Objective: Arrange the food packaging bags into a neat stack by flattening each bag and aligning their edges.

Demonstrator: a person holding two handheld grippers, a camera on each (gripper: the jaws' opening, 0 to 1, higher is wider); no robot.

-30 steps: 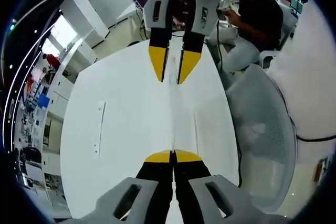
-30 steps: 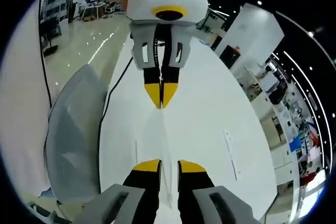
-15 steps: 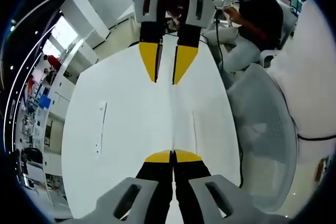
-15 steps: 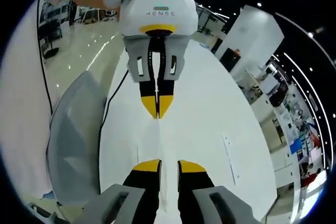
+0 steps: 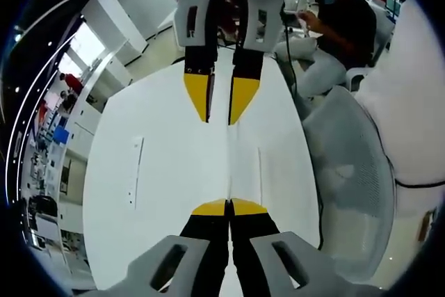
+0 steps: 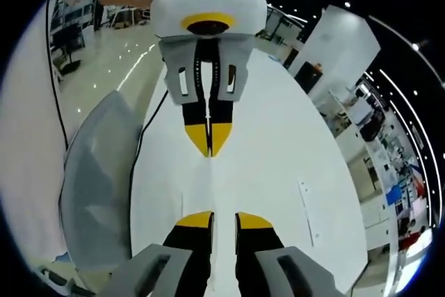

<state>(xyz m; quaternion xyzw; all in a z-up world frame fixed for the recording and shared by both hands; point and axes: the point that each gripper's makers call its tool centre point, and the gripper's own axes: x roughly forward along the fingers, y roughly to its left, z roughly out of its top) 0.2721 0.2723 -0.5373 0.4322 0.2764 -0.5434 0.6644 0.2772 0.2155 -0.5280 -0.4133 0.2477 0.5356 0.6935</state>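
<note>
**Presently: one white bag held between two grippers, end to end**

Item 1, left gripper (image 5: 228, 206). Jaws pressed together, yellow tips meeting. A thin pale crease runs straight into the tips, so they appear to be pinching the near end of the bag. In the right gripper view it comes in from the top (image 6: 208, 145), tips likewise together.

Item 2, right gripper (image 6: 222, 220). Jaws stand slightly apart, a white gap between the tips. In the left gripper view it faces its partner from above (image 5: 219, 106), also parted. Whether its pads touch the bag cannot be told.

Item 3, white bag (image 5: 243, 165). Lies lengthwise on the table between the two grippers, its faint long edges barely distinct from the surface (white on white). In the right gripper view it shows as a narrow seam line (image 6: 206, 186). Likely purpose of the opposed hold: one end anchored while the other is drawn or smoothed flat.

Item 4, white table (image 5: 160, 172), the work surface (image 6: 278, 172).

Item 5, grey mesh chair (image 5: 348, 172), just beside the table edge (image 6: 94, 186).

Status: flattening step, by judgement; no stack is discernible yet.
</note>
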